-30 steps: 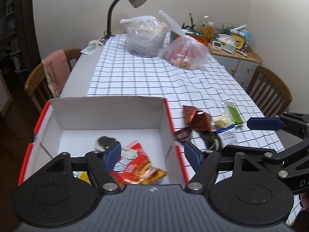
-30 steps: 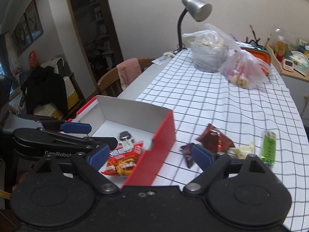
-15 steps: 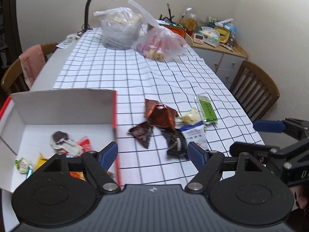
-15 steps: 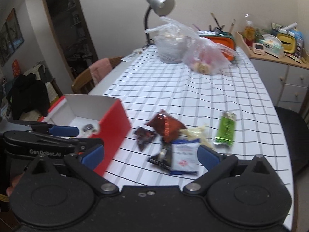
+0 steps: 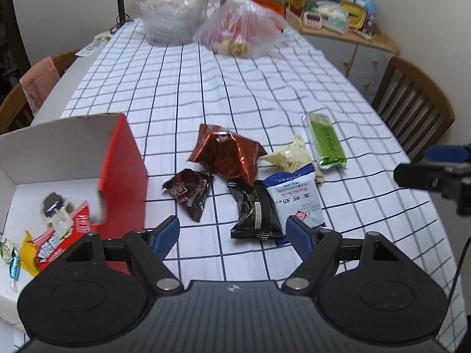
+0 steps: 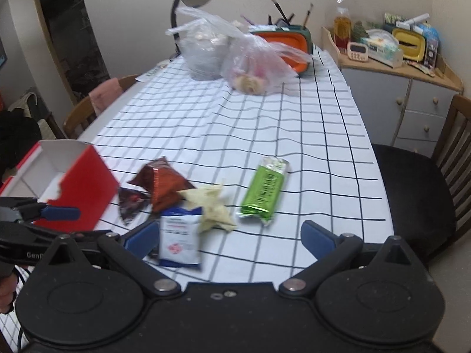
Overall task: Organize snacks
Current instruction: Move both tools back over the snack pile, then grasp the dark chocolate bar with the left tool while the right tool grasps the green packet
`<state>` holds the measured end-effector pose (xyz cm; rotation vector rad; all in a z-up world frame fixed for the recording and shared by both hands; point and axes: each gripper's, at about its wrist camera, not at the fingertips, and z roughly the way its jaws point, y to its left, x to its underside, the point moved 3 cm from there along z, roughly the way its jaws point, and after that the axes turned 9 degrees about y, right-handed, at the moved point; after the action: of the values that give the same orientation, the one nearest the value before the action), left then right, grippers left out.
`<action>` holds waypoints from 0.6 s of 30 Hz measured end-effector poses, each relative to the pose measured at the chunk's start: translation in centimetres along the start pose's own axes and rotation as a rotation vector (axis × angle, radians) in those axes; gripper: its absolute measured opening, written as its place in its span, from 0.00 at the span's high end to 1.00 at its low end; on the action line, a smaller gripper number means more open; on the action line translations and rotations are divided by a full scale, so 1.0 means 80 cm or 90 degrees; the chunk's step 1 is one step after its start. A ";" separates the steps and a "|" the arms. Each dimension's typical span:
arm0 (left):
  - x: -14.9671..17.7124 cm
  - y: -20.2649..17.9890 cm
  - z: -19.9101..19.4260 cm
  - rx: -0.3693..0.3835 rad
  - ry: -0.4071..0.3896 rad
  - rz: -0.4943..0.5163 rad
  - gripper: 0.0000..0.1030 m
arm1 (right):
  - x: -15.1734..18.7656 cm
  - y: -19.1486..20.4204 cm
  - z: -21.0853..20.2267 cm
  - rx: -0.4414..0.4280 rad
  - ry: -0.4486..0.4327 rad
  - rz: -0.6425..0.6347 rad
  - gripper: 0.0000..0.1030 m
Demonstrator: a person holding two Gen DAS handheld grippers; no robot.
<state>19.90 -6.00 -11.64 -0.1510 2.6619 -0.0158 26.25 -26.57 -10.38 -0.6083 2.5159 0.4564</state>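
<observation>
Both hand-held grippers sit over the loose snack pile on the checked table [image 5: 182,88], nothing picked yet. Left hand-held gripper [image 5: 232,235] is spread, nothing between its pads; the black packet [image 5: 254,210] lies just beyond the gap, leaning on the blue-and-white packet [image 5: 295,198]. Right hand-held gripper [image 6: 229,239] is spread wide, also empty, with the same blue-and-white packet [image 6: 179,239] just inside its left pad. Landmark is the red box [image 5: 123,158]: all loose snacks lie to its right on the cloth: dark-red small wrapper [image 5: 190,192] nearest it, copper foil bag [image 5: 228,153] beyond that, then the black and blue-and-white packets, the cream wrapper [image 5: 290,157], and the green bar [image 5: 326,141] farthest from the box. Box already holds a few snacks, including a red-white bag [image 5: 56,242] and small candies. Step in hand looks like choosing and grasping the next packets. To do it well: give each gripper its own target so they don't collide; left likely suits the black packet, right the blue-and-white or green bar. Come down with pads either side of the packet's narrow width and close gently, since the crinkly film likely slips or drags its touching neighbour. Lift clear before crossing the box wall.
</observation>
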 end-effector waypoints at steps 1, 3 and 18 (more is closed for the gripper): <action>-0.002 -0.004 0.008 -0.006 0.007 0.000 0.23 | -0.001 -0.007 0.007 0.003 0.005 0.004 0.00; -0.004 -0.008 0.022 -0.020 0.018 0.002 0.23 | -0.004 -0.018 0.021 0.007 0.012 0.011 0.00; -0.018 -0.022 0.081 -0.065 0.063 0.003 0.23 | -0.050 -0.055 0.103 0.056 0.047 0.047 0.00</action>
<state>24.33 -7.53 -16.65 -0.1814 2.7630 0.1180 34.78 -25.46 -15.74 -0.5082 2.6197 0.3534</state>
